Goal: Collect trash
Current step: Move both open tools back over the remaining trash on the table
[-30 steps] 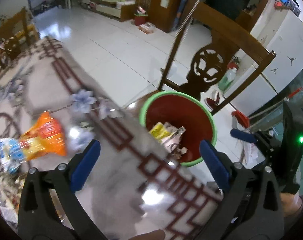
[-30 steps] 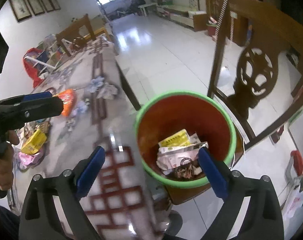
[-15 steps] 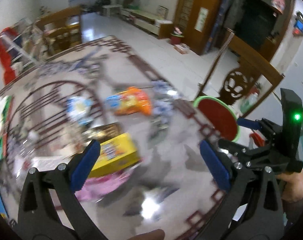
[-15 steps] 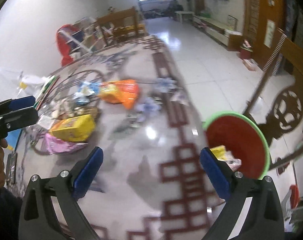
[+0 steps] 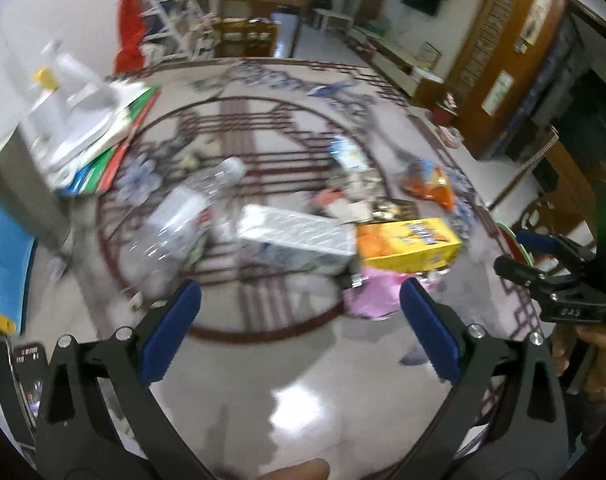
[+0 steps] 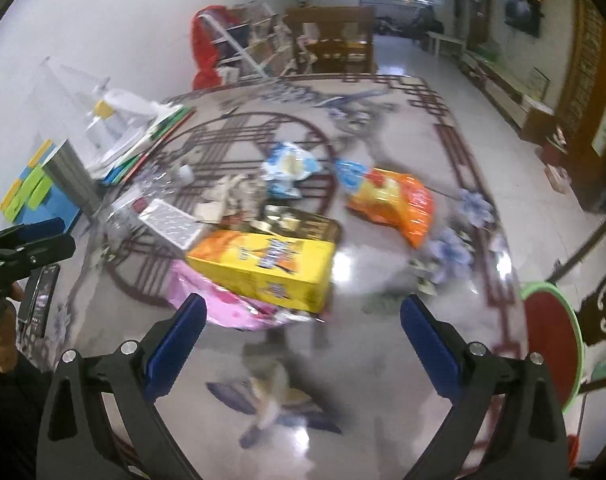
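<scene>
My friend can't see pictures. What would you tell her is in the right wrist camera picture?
An open right gripper hovers over a shiny patterned table, aimed at a pile of trash: a yellow box on a pink wrapper and an orange snack bag. A red bin with a green rim stands at the table's right edge.

- Right gripper (image 5: 559,276), seen from the left wrist view: embossed letters "DAS" on its black body.
- Yellow box (image 6: 263,268): printed wording present, blurred, not legible.
- Wall notices (image 5: 499,92): characters too small to read.
</scene>
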The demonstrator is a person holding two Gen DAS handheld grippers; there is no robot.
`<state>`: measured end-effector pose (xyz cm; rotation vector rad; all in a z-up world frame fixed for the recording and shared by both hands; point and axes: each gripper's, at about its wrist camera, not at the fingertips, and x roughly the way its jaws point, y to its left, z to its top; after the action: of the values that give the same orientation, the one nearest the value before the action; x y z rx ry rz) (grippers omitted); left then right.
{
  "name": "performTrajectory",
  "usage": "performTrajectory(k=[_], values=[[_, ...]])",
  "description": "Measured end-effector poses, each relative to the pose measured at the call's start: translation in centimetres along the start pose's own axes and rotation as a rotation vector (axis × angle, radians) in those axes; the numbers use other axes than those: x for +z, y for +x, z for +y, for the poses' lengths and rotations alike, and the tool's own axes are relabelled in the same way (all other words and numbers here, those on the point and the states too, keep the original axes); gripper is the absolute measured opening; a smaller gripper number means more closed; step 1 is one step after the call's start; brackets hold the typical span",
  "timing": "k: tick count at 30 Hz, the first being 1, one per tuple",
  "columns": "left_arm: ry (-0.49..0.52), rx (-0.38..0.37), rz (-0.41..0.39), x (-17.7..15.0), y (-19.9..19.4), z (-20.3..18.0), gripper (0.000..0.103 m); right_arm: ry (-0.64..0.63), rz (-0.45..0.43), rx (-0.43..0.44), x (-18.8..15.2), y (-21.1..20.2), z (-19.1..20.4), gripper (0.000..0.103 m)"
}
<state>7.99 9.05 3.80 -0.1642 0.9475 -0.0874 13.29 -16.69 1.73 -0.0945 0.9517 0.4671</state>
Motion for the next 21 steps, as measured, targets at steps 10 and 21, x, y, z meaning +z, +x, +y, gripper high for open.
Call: performTrajectory(k=[10, 21], values=[[-0.066, 0.055, -0.011, -0.7, -0.5, 4.2, 0.098, -0.039, 0.018, 0.014, 0.7, 2.0, 2.3, 0.094], [0.049, 0.091, 0.120, 1.5, 2.9, 5.2, 0.098, -0.074, 0.009, -0.044, 2.3, 3.3, -1.2, 0.094]])
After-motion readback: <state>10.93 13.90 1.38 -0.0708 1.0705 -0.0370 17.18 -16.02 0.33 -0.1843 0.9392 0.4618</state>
